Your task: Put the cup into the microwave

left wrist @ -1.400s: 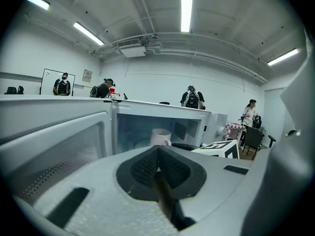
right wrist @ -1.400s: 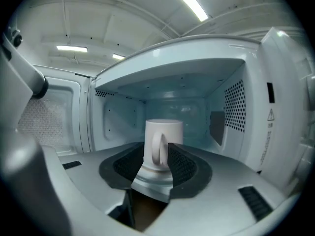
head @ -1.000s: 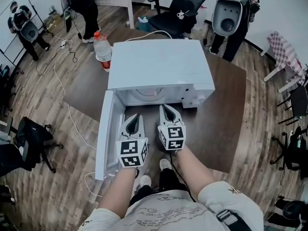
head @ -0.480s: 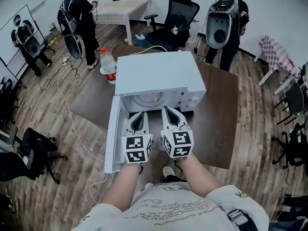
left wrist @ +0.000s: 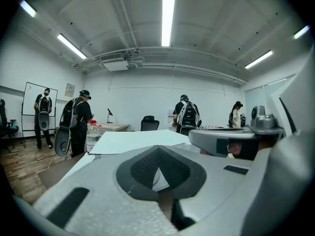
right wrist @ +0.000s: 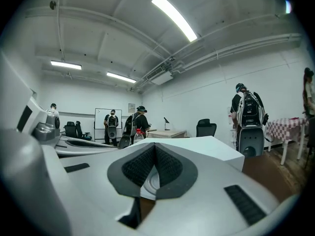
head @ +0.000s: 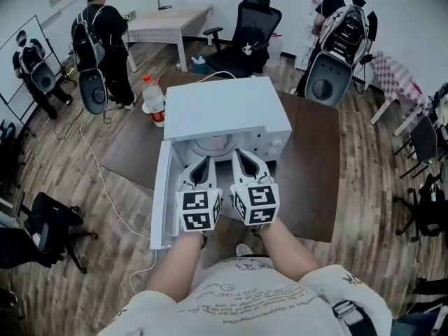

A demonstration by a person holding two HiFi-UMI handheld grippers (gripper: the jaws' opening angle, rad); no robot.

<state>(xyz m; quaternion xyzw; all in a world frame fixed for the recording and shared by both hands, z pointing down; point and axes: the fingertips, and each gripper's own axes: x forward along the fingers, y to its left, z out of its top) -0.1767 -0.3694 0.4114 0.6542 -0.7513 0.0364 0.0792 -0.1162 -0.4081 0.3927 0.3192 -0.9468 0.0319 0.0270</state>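
Note:
The white microwave (head: 227,110) stands on a dark table (head: 311,166), its door (head: 160,194) swung open to the left. Inside shows a round turntable (head: 210,145); no cup shows in the cavity or in either gripper. My left gripper (head: 205,161) and right gripper (head: 238,154) are held side by side just before the opening, pointing roughly level at it. Both are shut with nothing between the pads. The left gripper view has its shut jaws (left wrist: 157,154) below the microwave's top (left wrist: 138,141). The right gripper view has shut jaws (right wrist: 153,154) and the microwave (right wrist: 206,149).
A clear water bottle with a red label (head: 153,100) stands on the table's far left corner, behind the microwave. Several people with equipment, an office chair (head: 252,30) and a desk (head: 164,23) fill the room beyond. A cable runs over the floor on the left.
Both grippers have risen in front of the microwave opening and stayed shut, side by side. The head view has pulled back a little, and the people in the background have moved.

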